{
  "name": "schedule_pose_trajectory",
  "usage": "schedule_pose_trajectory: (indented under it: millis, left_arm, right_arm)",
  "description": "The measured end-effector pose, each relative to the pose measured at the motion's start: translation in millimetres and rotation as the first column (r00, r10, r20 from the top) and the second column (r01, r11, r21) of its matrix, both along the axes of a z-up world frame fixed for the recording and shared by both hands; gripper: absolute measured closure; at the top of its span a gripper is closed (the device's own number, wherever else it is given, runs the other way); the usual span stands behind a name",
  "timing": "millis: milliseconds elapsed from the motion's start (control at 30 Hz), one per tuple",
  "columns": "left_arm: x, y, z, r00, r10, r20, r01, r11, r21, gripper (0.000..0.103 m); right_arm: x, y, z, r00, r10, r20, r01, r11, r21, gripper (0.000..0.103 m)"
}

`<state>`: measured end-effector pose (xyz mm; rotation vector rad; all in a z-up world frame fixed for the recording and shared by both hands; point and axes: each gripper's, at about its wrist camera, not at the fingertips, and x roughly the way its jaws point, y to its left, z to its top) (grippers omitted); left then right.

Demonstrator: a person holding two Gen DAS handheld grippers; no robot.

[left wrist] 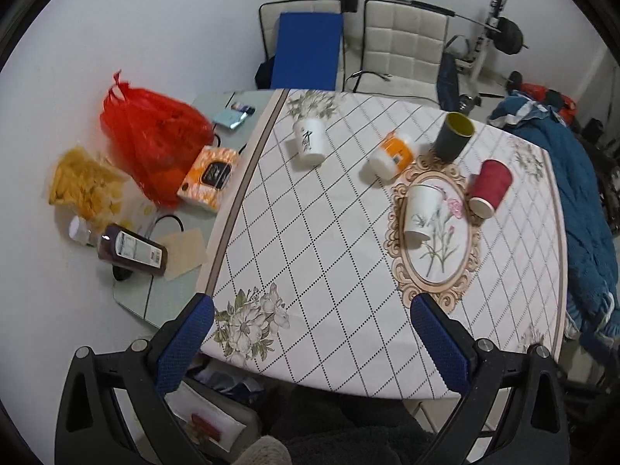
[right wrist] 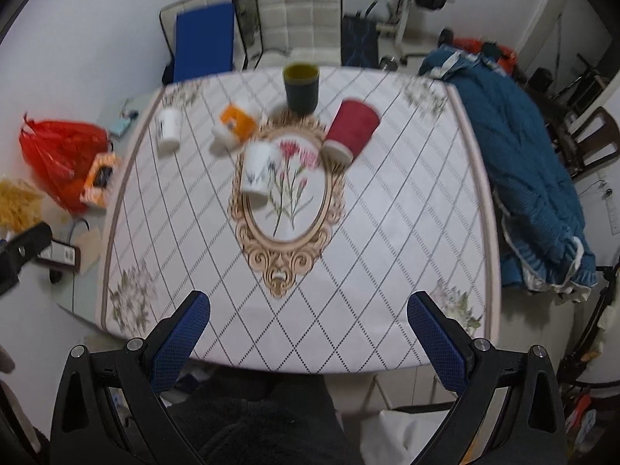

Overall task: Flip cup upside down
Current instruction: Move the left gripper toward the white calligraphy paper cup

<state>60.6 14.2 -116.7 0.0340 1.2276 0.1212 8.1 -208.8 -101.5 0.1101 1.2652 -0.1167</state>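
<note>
Both tongs hang above the near edge of the bench (right wrist: 407,255), pitched down and forward so that each camera looks across the patterned cloth. The left tongs (left wrist: 310,333) are spread wide with nothing between the blue pads, and they sit over the near left corner; the right tongs (right wrist: 308,329) are equally wide and empty, centred on the near edge — part of the left tool shows dark at the left border of the right wrist view. Five cups stand around the middle and far half of the bench. A dark cup (left wrist: 453,135) with a yellow-green inside stands mouth up near the far edge, the only one upright. Just beside it toward the right edge a red cup (left wrist: 490,188) stands base up. A white floral cup (left wrist: 422,209) stands base up on the oval medallion at the centre. An orange-and-white cup (left wrist: 391,155) stands base up beside the dark cup, and a white cup with black markings (left wrist: 309,140) stands base up toward the far left corner. No cup touches either tool.
</note>
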Motion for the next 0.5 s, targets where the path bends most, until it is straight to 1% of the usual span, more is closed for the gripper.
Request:
schedule_pose_trajectory:
  millis: [167, 267, 400, 500]
  left_arm:
    - [22.4, 5.8, -31.8, 0.998, 0.013, -0.060, -0.012, 1.000, 0.018, 0.000]
    - [38.8, 11.6, -49.9, 0.996, 0.019, -0.089, -0.017, 0.999, 0.027, 0.000]
    - [70.1, 21.6, -75.9, 0.991, 0.004, -0.133, 0.000, 1.000, 0.032, 0.000]
    - [93.7, 29.0, -91.1, 0.987, -0.007, -0.158, 0.012, 0.999, 0.033, 0.000]
  right_arm:
    - [14.7, -0.5, -45.0, 0.997, 0.028, -0.066, -0.028, 1.000, 0.008, 0.000]
    - [24.8, 5.2, -66.0, 0.993, 0.036, -0.112, -0.035, 0.999, 0.017, 0.000]
    - [41.3, 12.6, -93.4, 0.987, 0.024, -0.161, -0.020, 0.999, 0.026, 0.000]
    - [58.0, 18.1, -115.1, 0.981, -0.006, -0.196, 0.010, 1.000, 0.021, 0.000]
